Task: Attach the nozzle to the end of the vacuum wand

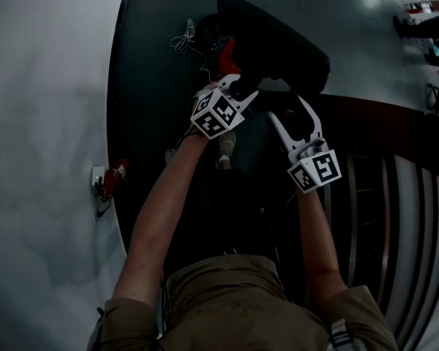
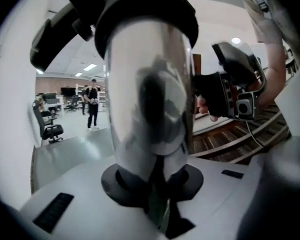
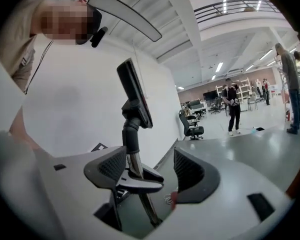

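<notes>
The fingers [image 2: 121, 183] of your left gripper [image 2: 155, 184] are clamping the shiny silver metal vacuum wand [image 2: 150, 84], which is rising straight out between them. The fingers of your right gripper [image 3: 152, 174] are standing wide apart and gripping nothing. The wand is showing in their gap but lies beyond them, untouched.

At the wand's far end the flat black plastic nozzle [image 3: 135, 94] is sitting on its black neck. The joint looks seated, though I cannot tell whether it has latched.

Expect the tube to be stiff, smooth and slippery, and the nozzle to be making it end-heavy, so it will probably want to swing. If you need a second hold, the ribbed black neck just below the nozzle looks a better place than the polished metal.

The white wall [image 1: 44, 123] is running close on your left and the brown wooden steps [image 2: 230, 139] are lying just to your right. The dark grey floor [image 1: 154, 72] ahead is offering the open room, apart from a coiled white cable [image 1: 183, 39]. A black office chair [image 3: 191, 126] is standing well off, far along the wall.
</notes>
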{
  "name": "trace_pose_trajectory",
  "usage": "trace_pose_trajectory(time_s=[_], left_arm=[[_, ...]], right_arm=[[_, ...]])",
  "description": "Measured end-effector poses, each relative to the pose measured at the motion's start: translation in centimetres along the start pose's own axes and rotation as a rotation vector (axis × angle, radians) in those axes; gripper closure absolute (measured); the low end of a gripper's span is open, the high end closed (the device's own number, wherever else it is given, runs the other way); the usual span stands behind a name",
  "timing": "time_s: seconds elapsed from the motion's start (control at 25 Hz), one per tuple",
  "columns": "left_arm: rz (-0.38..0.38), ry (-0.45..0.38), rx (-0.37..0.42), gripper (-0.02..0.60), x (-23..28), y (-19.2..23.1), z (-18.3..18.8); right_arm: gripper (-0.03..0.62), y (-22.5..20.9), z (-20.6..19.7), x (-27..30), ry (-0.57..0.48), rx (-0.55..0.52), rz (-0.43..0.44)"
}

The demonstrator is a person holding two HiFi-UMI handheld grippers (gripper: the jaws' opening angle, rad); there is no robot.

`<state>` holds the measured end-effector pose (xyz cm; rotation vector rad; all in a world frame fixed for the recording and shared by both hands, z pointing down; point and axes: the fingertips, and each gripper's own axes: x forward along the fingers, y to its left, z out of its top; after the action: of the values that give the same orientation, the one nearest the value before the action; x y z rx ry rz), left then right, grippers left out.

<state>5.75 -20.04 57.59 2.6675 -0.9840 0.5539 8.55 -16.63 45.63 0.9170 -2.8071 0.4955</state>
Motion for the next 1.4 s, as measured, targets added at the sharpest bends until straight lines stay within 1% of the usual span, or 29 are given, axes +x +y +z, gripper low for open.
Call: trace_pose_trajectory(time_s=[0.12, 0.24, 0.36, 0.48, 0.56, 0.64, 0.76, 0.92, 1.0, 1.12, 1.16, 1.2, 1.24, 1.28, 1.32, 1.4], left_arm=[[0.141, -0.107, -0.130, 0.511, -7.2, 5.1, -3.9], [0.293, -0.207, -0.300, 0.511, -15.1, 9.3, -10.1], [0.443, -0.294, -0.495, 0.511, -21.8, 13.3, -17.6], [0.590, -0.362, -0.678, 0.511, -27.7, 16.7, -26.0], [0.660, -0.396, -0.776, 0.511, -30.9, 18.1, -31.3], [0.703, -0.427, -0.848, 0.511, -33.3, 19.1, -35.8], [0.737, -0.471, -0.918, 0.511, -35.9, 19.9, -41.1], [0.752, -0.519, -0.971, 0.511, -37.9, 19.9, -45.9], [0.728, -0.550, -0.967, 0.511, -38.2, 20.1, -47.0], [0.671, -0.615, -0.957, 0.502, -38.4, 20.5, -46.9], [0.671, -0.637, -0.965, 0.473, -38.7, 20.6, -46.9], [0.685, -0.652, -0.977, 0.424, -39.2, 20.5, -47.0], [0.709, -0.659, -0.988, 0.369, -39.8, 20.1, -47.3], [0.733, -0.653, -0.996, 0.295, -40.4, 19.4, -47.6], [0.748, -0.634, -1.001, 0.266, -40.9, 18.2, -48.0], [0.740, -0.580, -1.015, 0.262, -41.3, 15.1, -48.4]], right_arm=[[0.312, 3.0, -1.7, 1.6, 0.045, 0.031, 0.028], [0.313, 5.8, -4.6, 2.4, 0.097, 0.023, 0.073], [0.313, 7.1, -6.9, 3.0, 0.147, 0.019, 0.101], [0.313, 8.2, -8.7, 3.8, 0.190, 0.016, 0.129], [0.313, 9.0, -9.6, 4.4, 0.219, 0.010, 0.142], [0.313, 9.5, -10.5, 5.1, 0.246, 0.005, 0.150], [0.313, 10.3, -12.0, 5.7, 0.280, 0.002, 0.153], [0.313, 11.2, -13.8, 6.2, 0.324, -0.008, 0.160], [0.313, 11.7, -14.6, 7.0, 0.336, 0.001, 0.161], [0.313, 12.3, -16.1, 7.7, 0.366, 0.003, 0.149], [0.313, 12.6, -16.5, 8.0, 0.370, 0.007, 0.147], [0.313, 13.1, -16.8, 8.1, 0.373, 0.013, 0.147], [0.313, 13.6, -17.0, 8.2, 0.375, 0.021, 0.149], [0.313, 14.2, -17.0, 8.3, 0.374, 0.026, 0.151], [0.313, 14.7, -16.9, 8.4, 0.370, 0.030, 0.154], [0.313, 15.8, -16.2, 8.8, 0.349, 0.046, 0.151]])
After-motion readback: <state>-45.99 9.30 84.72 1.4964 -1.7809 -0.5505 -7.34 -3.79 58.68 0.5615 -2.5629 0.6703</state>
